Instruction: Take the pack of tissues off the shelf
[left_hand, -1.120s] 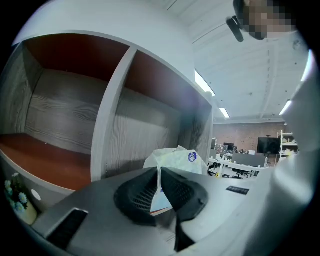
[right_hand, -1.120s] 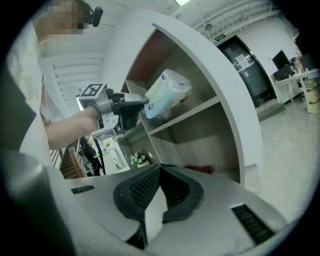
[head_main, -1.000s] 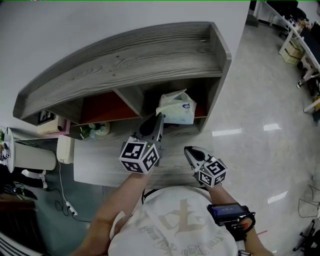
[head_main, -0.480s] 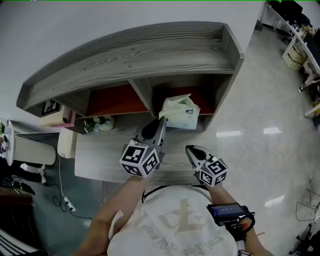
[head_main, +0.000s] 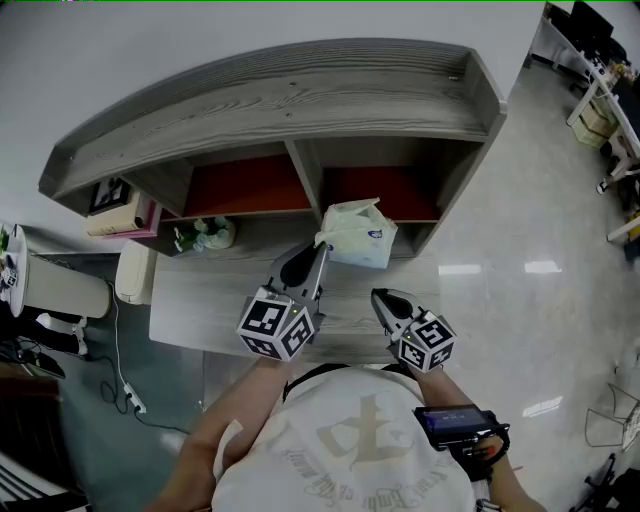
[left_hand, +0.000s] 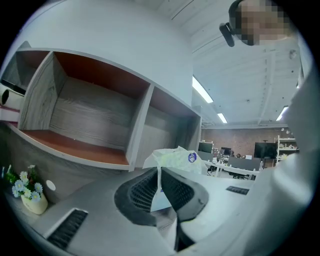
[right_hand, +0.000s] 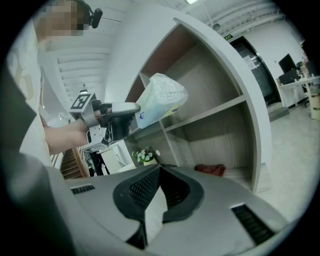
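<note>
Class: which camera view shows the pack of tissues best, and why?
The head view: the whole pack of tissues shows, pinched at its edge by the left tongs, in front of the shelf. The right gripper view shows it side-on. The left gripper view hides its lower part behind the tongs.

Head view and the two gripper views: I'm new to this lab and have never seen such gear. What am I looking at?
No robot here: a person holds a two-jaw tool with a marker cube in each hand. The head view looks down from the person's head; the other two come from cameras riding on the tools. The left hand-held gripper pinches the wrapper of the pack of tissues, holding it before the shelf. The right hand-held gripper is shut and empty. A small pot of flowers stands on the desk.
</note>
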